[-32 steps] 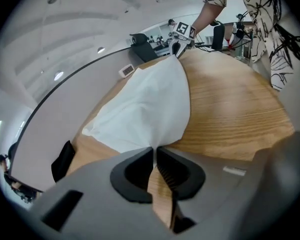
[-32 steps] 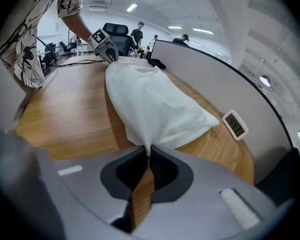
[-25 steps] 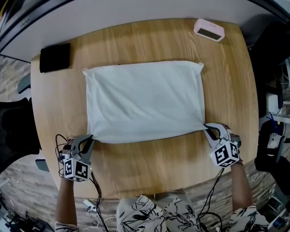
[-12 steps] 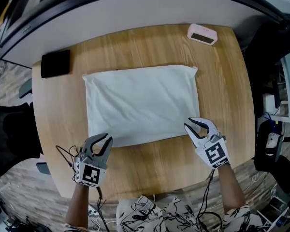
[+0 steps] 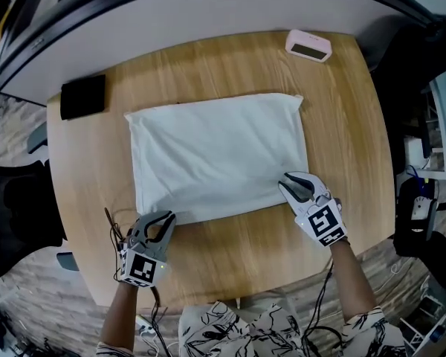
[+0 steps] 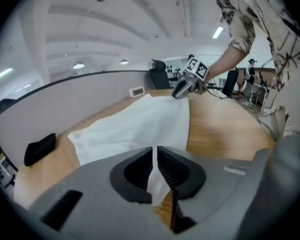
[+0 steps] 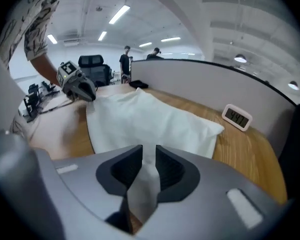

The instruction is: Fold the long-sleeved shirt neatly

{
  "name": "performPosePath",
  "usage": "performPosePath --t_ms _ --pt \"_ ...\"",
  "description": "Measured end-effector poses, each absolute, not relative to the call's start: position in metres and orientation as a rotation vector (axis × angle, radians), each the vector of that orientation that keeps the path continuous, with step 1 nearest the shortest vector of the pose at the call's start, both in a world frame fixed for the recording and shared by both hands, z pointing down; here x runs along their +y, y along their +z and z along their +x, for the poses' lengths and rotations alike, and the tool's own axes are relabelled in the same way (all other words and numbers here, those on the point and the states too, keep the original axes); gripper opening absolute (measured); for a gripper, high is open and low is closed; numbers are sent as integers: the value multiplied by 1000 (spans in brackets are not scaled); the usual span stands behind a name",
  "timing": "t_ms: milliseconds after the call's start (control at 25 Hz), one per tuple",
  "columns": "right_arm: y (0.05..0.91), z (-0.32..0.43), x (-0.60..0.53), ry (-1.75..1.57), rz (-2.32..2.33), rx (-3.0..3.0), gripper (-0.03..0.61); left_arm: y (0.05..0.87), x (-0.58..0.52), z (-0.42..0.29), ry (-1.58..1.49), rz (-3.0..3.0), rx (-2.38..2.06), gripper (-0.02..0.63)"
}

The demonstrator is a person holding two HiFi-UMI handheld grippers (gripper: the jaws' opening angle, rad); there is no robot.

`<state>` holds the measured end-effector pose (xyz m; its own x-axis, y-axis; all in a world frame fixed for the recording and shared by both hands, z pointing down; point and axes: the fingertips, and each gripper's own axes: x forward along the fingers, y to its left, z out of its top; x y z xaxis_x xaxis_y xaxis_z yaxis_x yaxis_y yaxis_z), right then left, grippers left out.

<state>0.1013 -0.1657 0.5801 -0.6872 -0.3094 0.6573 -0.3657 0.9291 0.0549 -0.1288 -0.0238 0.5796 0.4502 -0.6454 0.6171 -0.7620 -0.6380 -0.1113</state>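
Observation:
The white long-sleeved shirt (image 5: pixel 215 151) lies folded into a wide rectangle on the wooden table (image 5: pixel 230 255). My left gripper (image 5: pixel 163 220) is at its near left corner. In the left gripper view (image 6: pixel 155 151) the jaws have just been closing and pinch a thin edge of the shirt (image 6: pixel 135 126). At the near right corner, my right gripper (image 5: pixel 290 187) has just opened a little. In the right gripper view (image 7: pixel 149 151) a thicker bunch of the shirt (image 7: pixel 150 119) still fills its jaws. Both near corners are raised slightly off the wood.
A pink digital clock (image 5: pixel 308 45) stands at the far right of the table. A black flat object (image 5: pixel 83 96) lies at the far left. A curved grey partition (image 5: pixel 208 6) borders the far edge. Cables (image 5: pixel 113 225) hang by the left gripper, and a black chair (image 5: pixel 15 214) stands at the left.
Both grippers have moved inward from the outer near corners and risen a little, taking the shirt's near edge with them. The shirt looks slightly narrower.

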Motion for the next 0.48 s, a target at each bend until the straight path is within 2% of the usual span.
performPosePath --t_ms 160,240,360,480 --pt "508 105 -154 336 565 -2617 101 510 -29 -129 733 2632 -1367 38" --pt "471 115 -139 395 620 -2713 100 479 -18 -135 524 2533 -1509 24" --pt "419 137 -132 329 807 -2838 9 438 -4 -153 349 2379 -1768 6" --pt "385 168 -119 278 1000 -2856 8 391 18 -163 262 2315 -1938 6"
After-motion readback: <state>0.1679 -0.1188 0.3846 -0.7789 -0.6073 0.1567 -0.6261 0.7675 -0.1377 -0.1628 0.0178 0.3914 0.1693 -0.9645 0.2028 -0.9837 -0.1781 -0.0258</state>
